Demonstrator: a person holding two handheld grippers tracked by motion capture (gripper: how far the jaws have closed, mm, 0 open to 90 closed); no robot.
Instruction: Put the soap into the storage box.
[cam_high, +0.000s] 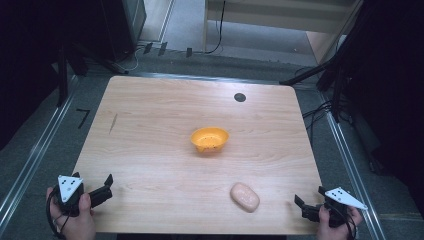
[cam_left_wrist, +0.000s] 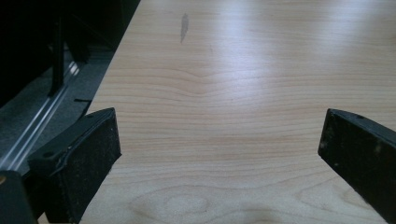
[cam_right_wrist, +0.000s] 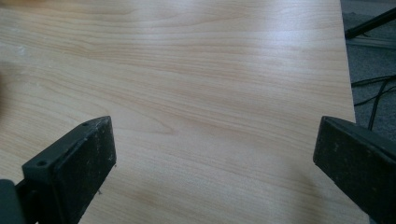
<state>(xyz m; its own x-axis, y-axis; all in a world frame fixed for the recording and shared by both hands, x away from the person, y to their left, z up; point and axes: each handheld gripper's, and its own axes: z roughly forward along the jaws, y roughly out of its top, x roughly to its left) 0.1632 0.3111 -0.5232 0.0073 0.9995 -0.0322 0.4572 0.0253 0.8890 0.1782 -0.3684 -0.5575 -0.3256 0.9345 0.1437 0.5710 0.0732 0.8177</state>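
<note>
Risks, judged: the pale bread-like lump (cam_high: 244, 197) sits close to the near edge of the table (cam_high: 150, 115), right of centre; a clumsy nudge could push it off. The orange bowl (cam_high: 210, 139) at table centre looks light and may skid if bumped.

Left gripper (cam_high: 106, 184) at near left corner, jaws wide, empty, aimed far-right. Right gripper (cam_high: 301, 204) at near right corner, jaws wide, empty, aimed left toward the lump

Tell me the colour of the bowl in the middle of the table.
Orange: the bowl shows best in the high view.
</note>
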